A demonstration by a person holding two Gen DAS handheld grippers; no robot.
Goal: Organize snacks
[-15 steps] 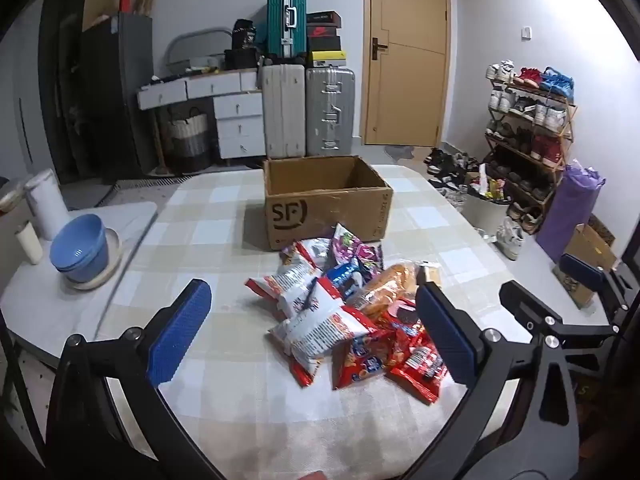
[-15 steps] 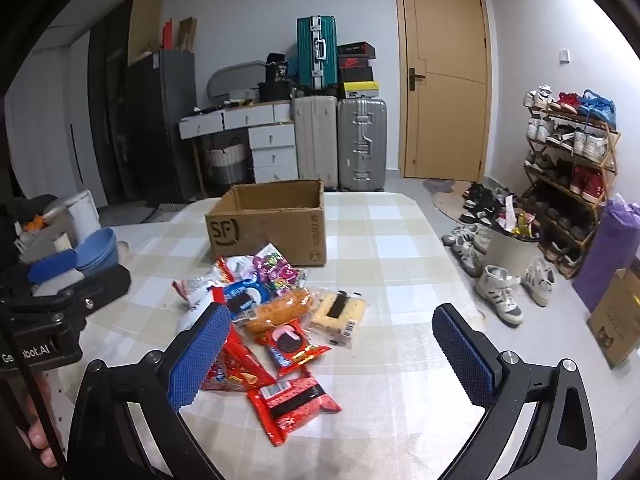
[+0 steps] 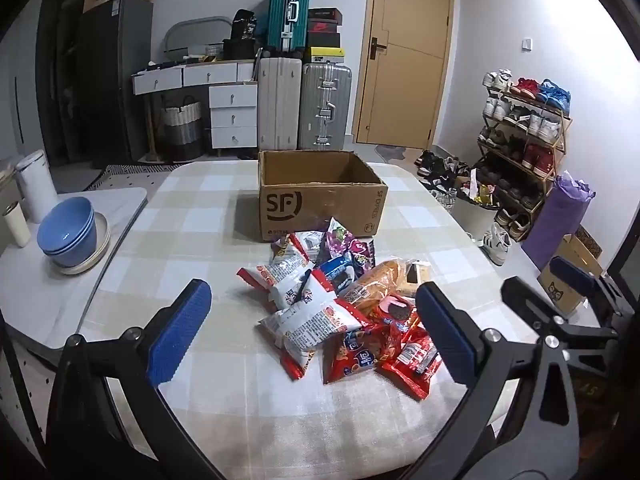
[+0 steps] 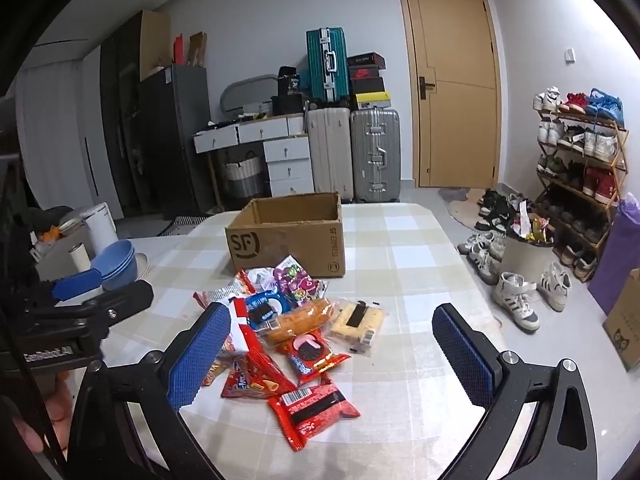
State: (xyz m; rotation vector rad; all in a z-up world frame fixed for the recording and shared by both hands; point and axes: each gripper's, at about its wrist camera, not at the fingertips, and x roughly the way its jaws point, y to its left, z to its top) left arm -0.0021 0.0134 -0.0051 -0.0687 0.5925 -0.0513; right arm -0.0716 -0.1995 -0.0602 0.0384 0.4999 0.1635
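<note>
Several snack packets [image 3: 340,308] lie in a heap in the middle of a table with a checked cloth [image 3: 200,220]: red, white, purple and orange wrappers. Behind the heap stands an open brown cardboard box [image 3: 320,204]; the part of its inside that shows is bare. My left gripper [image 3: 312,312] hovers open over the near side of the heap, touching nothing. My right gripper [image 4: 330,344] is open too, above the right part of the snack heap [image 4: 288,332], with the box [image 4: 286,240] beyond. Each gripper also shows at the edge of the other's view.
Stacked blue bowls [image 3: 68,232], a white kettle [image 3: 36,188] and a small cup [image 3: 16,224] sit on a side table to the left. On the floor to the right are a shoe rack [image 3: 520,140], loose shoes and a bin [image 3: 476,212]. Suitcases and drawers line the back wall.
The right wrist view has drifted slightly, so the scene sits a little lower and further right. Snacks and box lie as before, and both grippers stay open.
</note>
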